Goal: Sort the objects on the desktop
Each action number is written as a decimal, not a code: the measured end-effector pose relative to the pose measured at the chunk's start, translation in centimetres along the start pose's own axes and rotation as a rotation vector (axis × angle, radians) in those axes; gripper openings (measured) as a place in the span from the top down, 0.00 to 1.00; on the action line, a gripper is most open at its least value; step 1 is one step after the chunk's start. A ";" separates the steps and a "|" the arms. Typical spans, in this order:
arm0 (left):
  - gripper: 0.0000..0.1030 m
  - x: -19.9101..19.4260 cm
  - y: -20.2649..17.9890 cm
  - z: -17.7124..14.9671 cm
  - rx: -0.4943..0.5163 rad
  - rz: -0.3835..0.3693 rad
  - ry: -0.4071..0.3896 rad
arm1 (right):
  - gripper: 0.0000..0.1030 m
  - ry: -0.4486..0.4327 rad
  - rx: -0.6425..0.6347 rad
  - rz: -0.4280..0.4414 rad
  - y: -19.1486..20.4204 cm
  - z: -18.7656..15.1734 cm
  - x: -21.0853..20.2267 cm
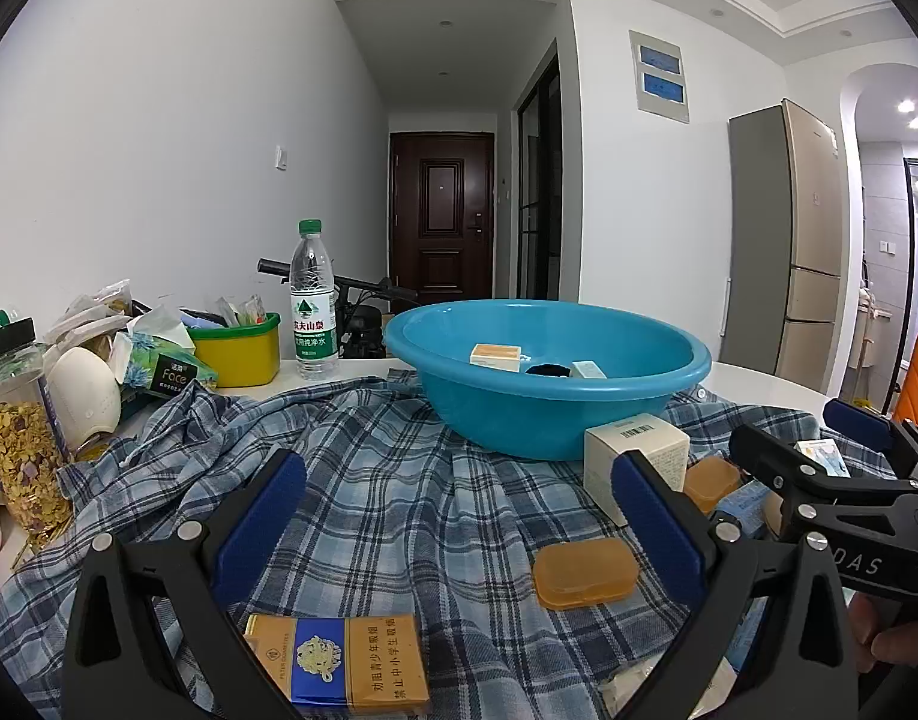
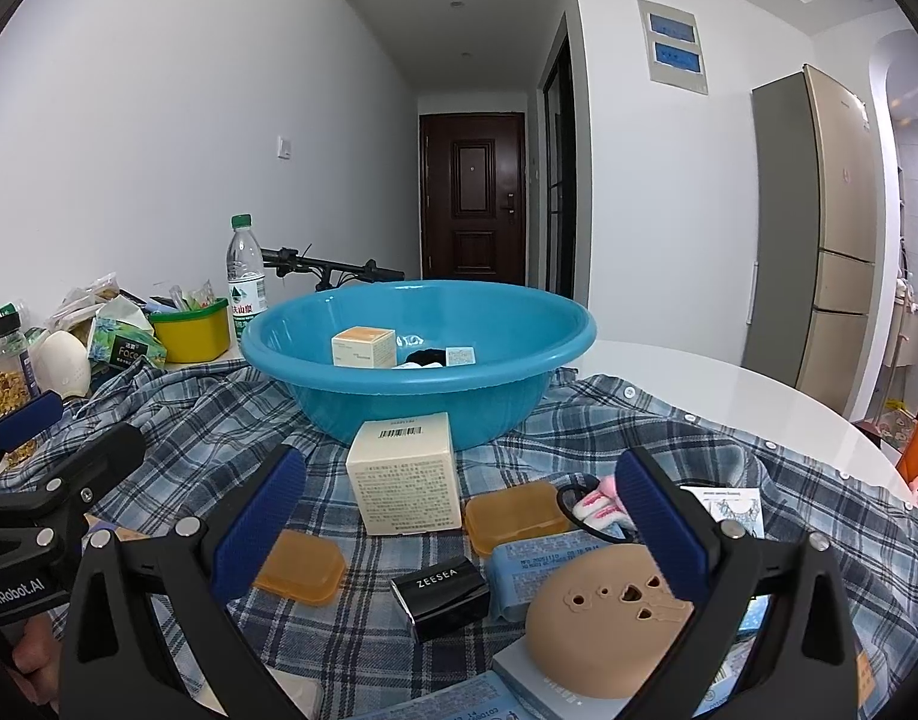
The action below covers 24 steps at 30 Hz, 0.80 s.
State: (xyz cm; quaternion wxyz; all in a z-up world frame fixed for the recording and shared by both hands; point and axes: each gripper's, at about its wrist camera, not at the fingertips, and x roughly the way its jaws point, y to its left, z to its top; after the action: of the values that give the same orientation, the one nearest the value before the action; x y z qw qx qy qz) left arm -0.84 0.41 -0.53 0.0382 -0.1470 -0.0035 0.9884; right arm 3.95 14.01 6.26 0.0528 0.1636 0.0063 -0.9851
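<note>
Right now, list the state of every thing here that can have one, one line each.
left gripper: open, holding nothing
right gripper: open, holding nothing
blue basin: upright on the plaid shirt, small boxes inside
water bottle: upright, capped
cream box: upright, closed, in front of the basin
amber cases: lids shut, flat on the shirt
cigarette pack: lying flat
black ZEESEA box: closed, lying on its side

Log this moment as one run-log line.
left gripper: open, empty | right gripper: open, empty | blue basin: holds small boxes | cream box, orange cases on plaid cloth: unsorted
</note>
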 end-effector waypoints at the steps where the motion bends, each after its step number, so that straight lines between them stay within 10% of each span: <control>1: 0.00 0.0 0.0 0.0 0.000 0.001 0.000 | 0.00 0.000 0.000 0.000 0.0 0.0 0.0; 24: 0.00 -0.8 1.2 0.5 -0.036 0.082 -0.019 | 0.00 0.002 0.004 -0.012 -0.1 0.1 -0.2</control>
State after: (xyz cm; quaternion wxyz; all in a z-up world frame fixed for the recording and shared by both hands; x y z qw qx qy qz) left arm -0.33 -0.87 0.11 -0.0048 -0.1384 -0.0158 0.9902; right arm 4.07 14.10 6.40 0.0467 0.1647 0.0052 -0.9852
